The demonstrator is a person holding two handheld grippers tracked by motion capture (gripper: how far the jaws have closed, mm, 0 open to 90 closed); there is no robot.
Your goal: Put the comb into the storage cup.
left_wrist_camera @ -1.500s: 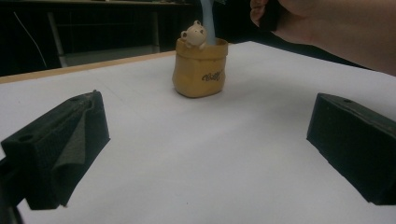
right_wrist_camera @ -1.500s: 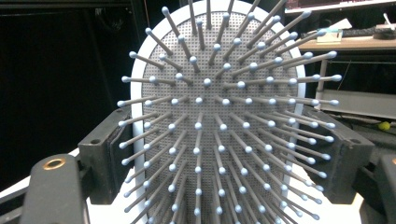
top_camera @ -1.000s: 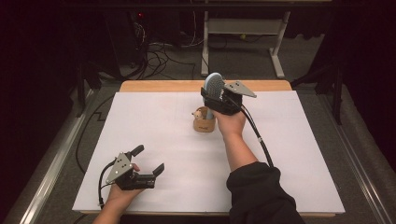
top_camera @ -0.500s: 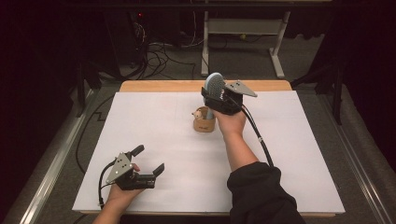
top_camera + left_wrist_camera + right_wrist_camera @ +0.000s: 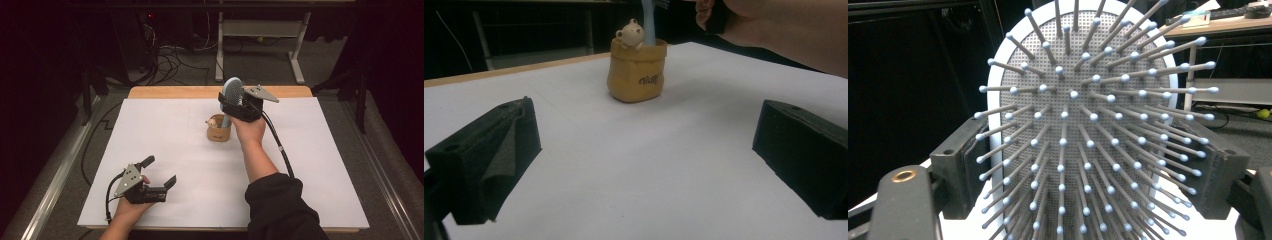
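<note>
Your right arm wears a black sleeve (image 5: 282, 210), bunched at the forearm; your left forearm is bare. Each gripper is a blocky black body topped by a grey three-cornered plate with small screws, the left gripper (image 5: 161, 173) near 7 o'clock on the table, the right gripper (image 5: 235, 103) near 12. A black cable (image 5: 276, 142) trails from each. Both have matte black rectangular jaws; a brass-ringed hole sits on the right one's body.

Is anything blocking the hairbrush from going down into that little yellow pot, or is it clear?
Nothing visible blocks it. The right gripper is closed on the head of the hairbrush, and the handle already stands inside the yellow pot, beside the small bear figure at the rim. The left gripper rests open, far off.
</note>
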